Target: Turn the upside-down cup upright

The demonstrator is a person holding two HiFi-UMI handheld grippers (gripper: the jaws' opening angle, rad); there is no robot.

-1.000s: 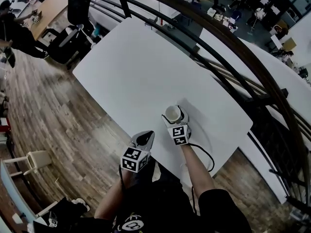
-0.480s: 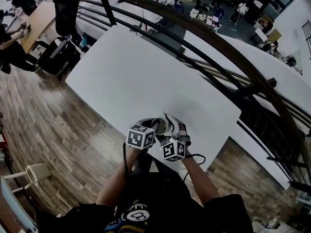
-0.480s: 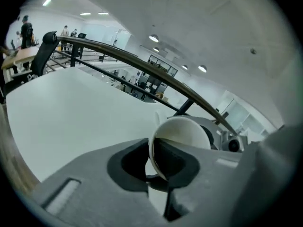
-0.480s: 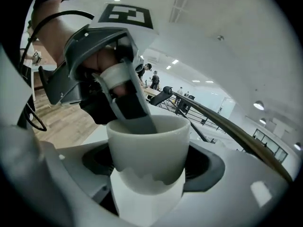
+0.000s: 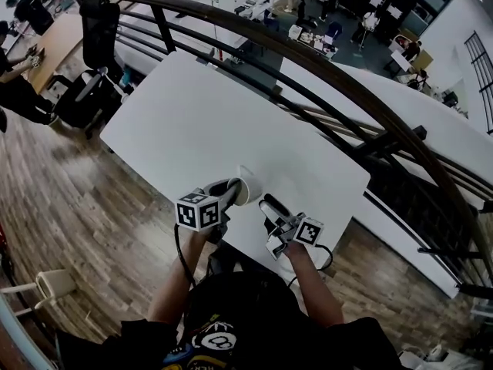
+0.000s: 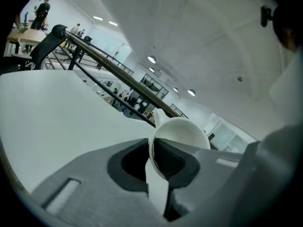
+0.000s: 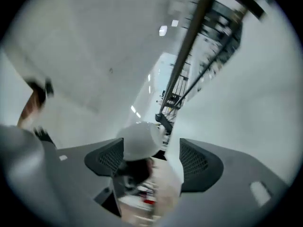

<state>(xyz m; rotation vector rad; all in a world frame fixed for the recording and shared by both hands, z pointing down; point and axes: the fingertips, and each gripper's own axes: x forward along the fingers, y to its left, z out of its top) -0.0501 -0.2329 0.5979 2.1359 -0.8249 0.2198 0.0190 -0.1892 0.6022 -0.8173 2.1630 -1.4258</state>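
Your white table (image 5: 200,122)
It stands cornerwise before you on the wood-plank floor (image 5: 85,206), its top plain and rectangular.

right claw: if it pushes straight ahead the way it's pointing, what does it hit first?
Likely the white cup pinched in the left claw; depth unclear. Right claw, jaws closing with nothing between them, points straight at it.

I find no legible text, number, brand or sign in any view. The left marker cube (image 5: 199,211) and the right marker cube (image 5: 308,230) carry black-and-white square code patterns only, no characters. The dark shirt (image 5: 246,314) bears a printed emblem (image 5: 214,344); its lettering is too small to read.
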